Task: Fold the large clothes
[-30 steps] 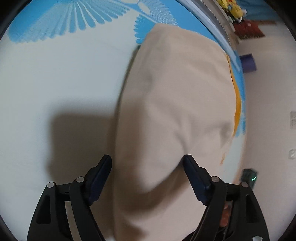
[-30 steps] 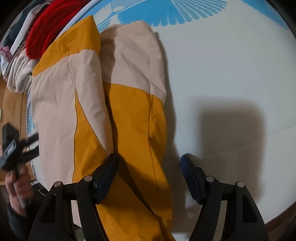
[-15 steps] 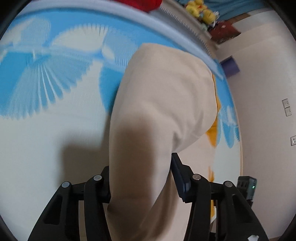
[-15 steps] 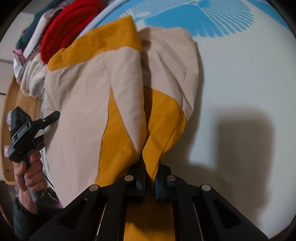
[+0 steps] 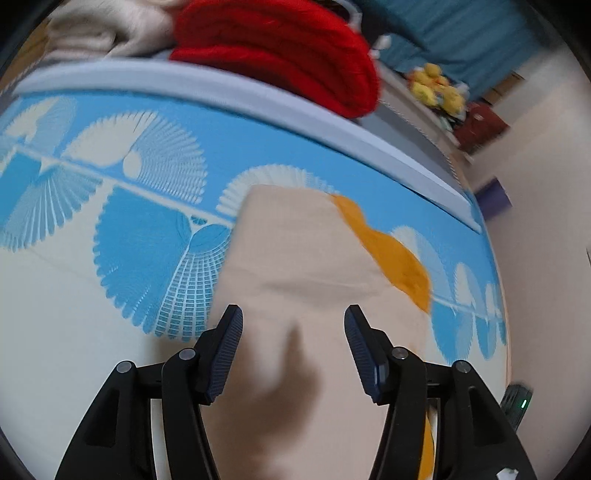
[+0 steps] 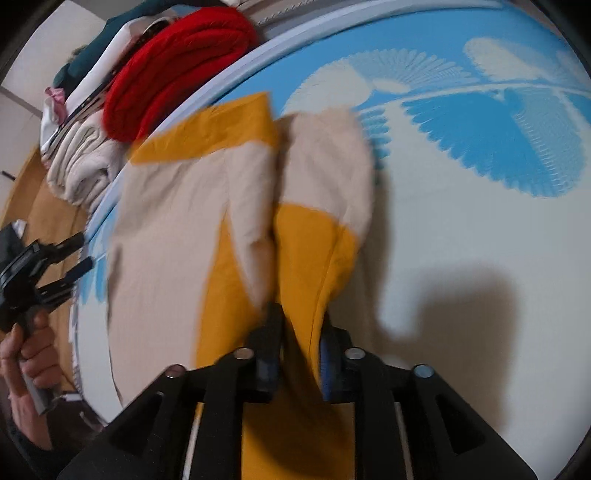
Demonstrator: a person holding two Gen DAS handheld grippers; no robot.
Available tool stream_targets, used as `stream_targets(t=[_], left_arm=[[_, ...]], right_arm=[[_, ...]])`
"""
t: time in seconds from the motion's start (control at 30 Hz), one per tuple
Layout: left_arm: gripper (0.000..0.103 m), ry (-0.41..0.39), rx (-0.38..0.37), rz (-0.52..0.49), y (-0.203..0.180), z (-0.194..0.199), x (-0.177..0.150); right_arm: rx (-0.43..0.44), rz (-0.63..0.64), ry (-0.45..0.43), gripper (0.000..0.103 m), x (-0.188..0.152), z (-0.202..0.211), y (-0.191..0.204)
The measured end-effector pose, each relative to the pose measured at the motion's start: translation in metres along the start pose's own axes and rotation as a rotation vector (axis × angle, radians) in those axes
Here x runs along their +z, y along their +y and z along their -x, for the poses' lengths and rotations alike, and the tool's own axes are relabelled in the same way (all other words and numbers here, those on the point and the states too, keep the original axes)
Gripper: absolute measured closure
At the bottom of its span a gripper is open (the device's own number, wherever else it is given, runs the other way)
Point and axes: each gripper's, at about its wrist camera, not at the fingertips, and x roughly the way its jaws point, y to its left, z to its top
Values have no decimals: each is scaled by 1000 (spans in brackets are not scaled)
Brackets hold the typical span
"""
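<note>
A large beige and mustard-yellow garment (image 5: pixel 306 266) lies on the blue-and-white patterned bed cover (image 5: pixel 110 295). In the left wrist view my left gripper (image 5: pixel 293 336) is open, its fingers spread over the beige cloth, holding nothing. In the right wrist view the garment (image 6: pixel 177 236) lies folded lengthwise, and my right gripper (image 6: pixel 299 328) is shut on a yellow fold of it, lifting that edge. The left gripper (image 6: pixel 55 266) shows there at the far left, open, in a hand.
A red knit item (image 5: pixel 280 48) and a beige folded pile (image 5: pixel 103 26) lie beyond the bed's far edge; they also show in the right wrist view (image 6: pixel 173 62). Yellow plush toys (image 5: pixel 436 88) sit at the back right. White floor lies to the right.
My left gripper closed partly on the beige cloth, then opened and tilted up toward the bed's far edge. My right gripper shut on the yellow fold and lifted it.
</note>
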Motion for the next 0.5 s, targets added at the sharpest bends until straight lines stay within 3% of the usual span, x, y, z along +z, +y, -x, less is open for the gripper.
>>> stream_targets(t=[0.1,0.13,0.2,0.27,0.3,0.33,0.4,0.43,0.5], left_arm=[[50,106,-41,-158,-19,-1,-23],[50,137,-34,-204,-26,-5,-33],[50,243,48,-328,-33,-21,-62],[49,342,147,-401,-27,-44,-92],[46,351,208,-428,-23,-51,-103],[44,344,280,-469,-20,-55,-118],[42,317,315,-496,-26,-43,-131],[42,302,315,-489,-29,-33,-134],[39,194,332,-452,-40,3,-141]], right_arm=[[16,45,-70,57,-4,36,8],[54,77,-77,57,-7,43,14],[128,138,-41,57,-19,50,25],[170,204,52,57,-37,45,28],[89,277,138,56,-50,28,35],[-46,350,202,56,-66,11,37],[-208,385,302,56,-86,-6,24],[-230,361,299,55,-88,-2,21],[-290,351,191,55,-86,31,31]])
